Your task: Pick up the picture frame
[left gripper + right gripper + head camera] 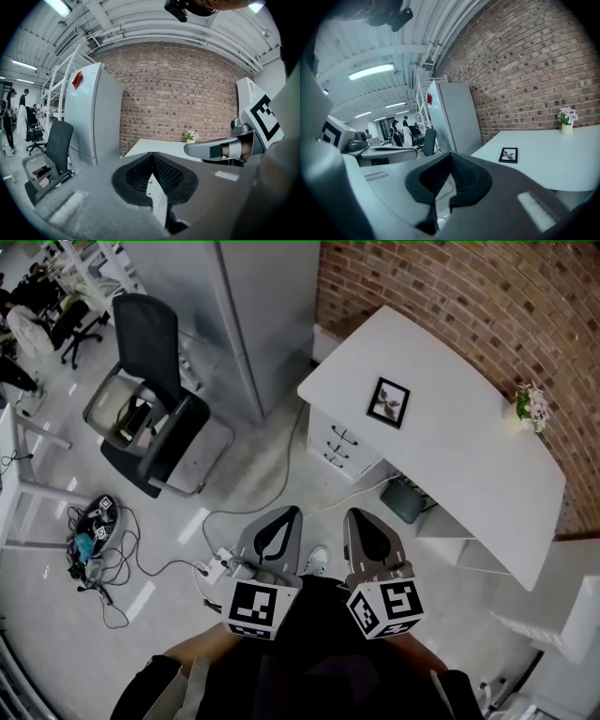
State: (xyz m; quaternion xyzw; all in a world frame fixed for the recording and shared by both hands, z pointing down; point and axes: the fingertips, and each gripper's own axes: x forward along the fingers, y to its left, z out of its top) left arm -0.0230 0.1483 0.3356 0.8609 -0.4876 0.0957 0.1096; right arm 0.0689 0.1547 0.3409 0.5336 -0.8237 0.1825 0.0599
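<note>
A small black picture frame (388, 401) lies flat on the white desk (469, 456) by the brick wall; it also shows in the right gripper view as the frame (508, 154) ahead and to the right. My left gripper (278, 514) and right gripper (361, 517) are side by side over the floor, well short of the desk, both shut and empty. In the left gripper view the left gripper (152, 155) points toward the desk's near corner, where the frame is not visible. The right gripper (450, 156) shows shut jaws with nothing between them.
A white vase of flowers (527, 409) stands at the desk's far edge. A drawer unit (342, 442) sits under the desk. A black office chair (155, 399) and a grey cabinet (253, 306) stand to the left. Cables (141, 559) trail across the floor.
</note>
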